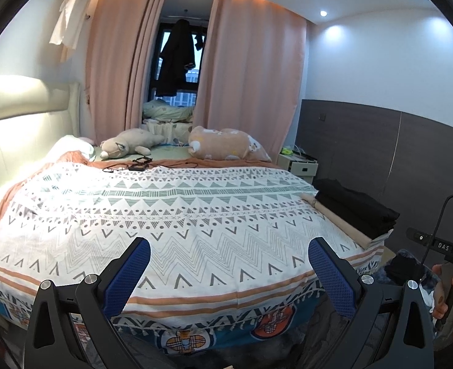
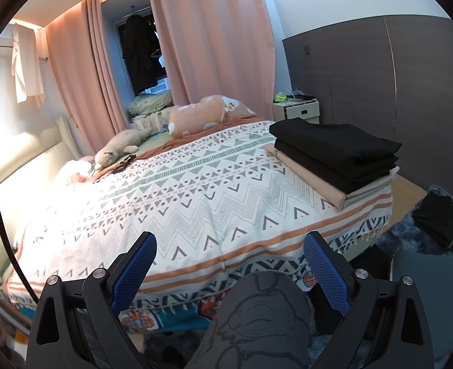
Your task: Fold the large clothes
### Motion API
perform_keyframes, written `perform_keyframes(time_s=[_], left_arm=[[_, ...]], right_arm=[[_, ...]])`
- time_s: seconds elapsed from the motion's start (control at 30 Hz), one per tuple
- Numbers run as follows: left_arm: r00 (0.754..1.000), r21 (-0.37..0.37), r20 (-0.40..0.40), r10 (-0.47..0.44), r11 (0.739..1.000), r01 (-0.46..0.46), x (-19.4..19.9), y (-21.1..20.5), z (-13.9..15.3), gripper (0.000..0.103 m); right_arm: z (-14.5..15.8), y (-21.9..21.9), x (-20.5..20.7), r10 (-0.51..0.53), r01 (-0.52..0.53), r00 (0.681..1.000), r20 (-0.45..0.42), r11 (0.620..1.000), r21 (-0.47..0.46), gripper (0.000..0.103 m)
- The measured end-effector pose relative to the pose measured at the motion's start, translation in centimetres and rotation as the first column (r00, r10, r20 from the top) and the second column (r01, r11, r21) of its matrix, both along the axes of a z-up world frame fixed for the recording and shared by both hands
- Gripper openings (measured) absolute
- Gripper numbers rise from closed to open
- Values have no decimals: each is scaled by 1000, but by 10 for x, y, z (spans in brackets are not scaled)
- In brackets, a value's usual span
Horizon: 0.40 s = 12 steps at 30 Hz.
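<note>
Both the left claw (image 1: 229, 272) and right claw (image 2: 229, 266) hang released, empty, above the bed's (image 1: 195, 215) foot edge. The folded clothes stack (image 2: 334, 156) at the bed's right corner looks soft and floppy; best gripped at hems.

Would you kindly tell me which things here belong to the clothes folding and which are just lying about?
For the job:
- folded stack of clothes
- dark clothes on the floor
- patterned bedspread
- left tool, right tool, both open

Lying about:
- plush toy
- pillow
- cables
- nightstand
- curtains
</note>
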<state>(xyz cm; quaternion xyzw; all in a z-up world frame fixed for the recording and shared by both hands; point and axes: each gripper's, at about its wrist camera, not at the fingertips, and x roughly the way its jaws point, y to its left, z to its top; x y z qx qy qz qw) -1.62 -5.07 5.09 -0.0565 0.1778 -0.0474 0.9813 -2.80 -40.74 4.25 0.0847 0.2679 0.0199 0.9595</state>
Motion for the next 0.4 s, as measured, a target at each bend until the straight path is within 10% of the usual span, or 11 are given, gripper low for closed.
perform_keyframes(time_s=[0.4], left_arm=[[1000,-6,30,8,1000,-7,-15,5,-2,103]], right_arm=[[-5,7,-5,-13,13,1000,-2,1000,-15,97]])
